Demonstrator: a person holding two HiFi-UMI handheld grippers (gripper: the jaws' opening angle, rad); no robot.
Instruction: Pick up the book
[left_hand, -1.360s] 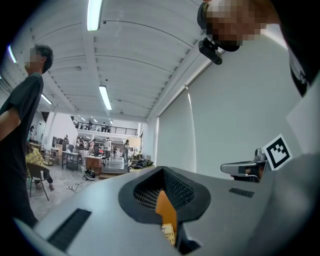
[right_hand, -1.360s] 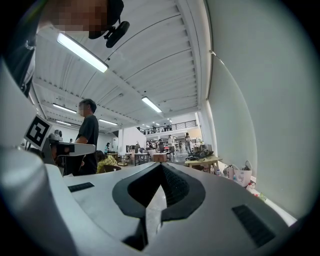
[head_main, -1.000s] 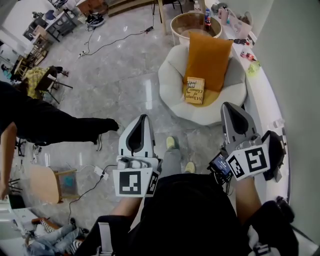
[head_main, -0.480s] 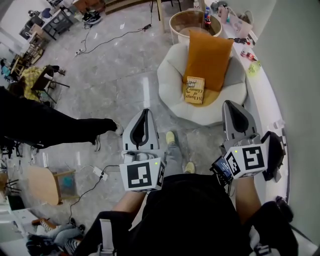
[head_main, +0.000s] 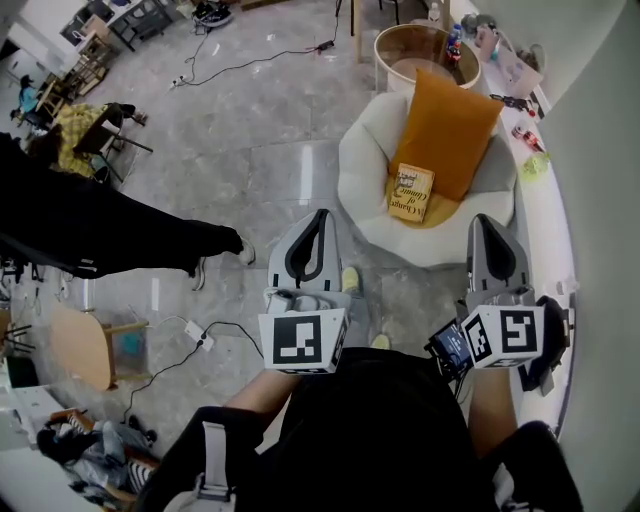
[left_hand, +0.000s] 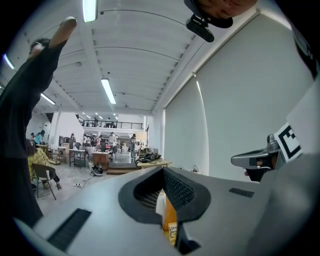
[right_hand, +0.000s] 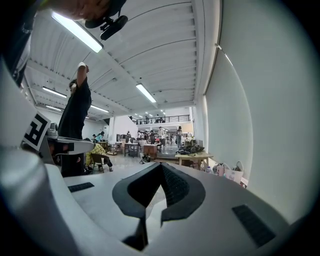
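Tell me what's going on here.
A person holds a gripper in each hand and faces a white chair. The book rests against an orange cushion on the chair. The left gripper and right gripper are both shut and empty, short of the chair. The book is untouched.

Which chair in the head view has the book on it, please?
The white armchair, book lying on its orange cushion; the dark chair holds yellow cloth.
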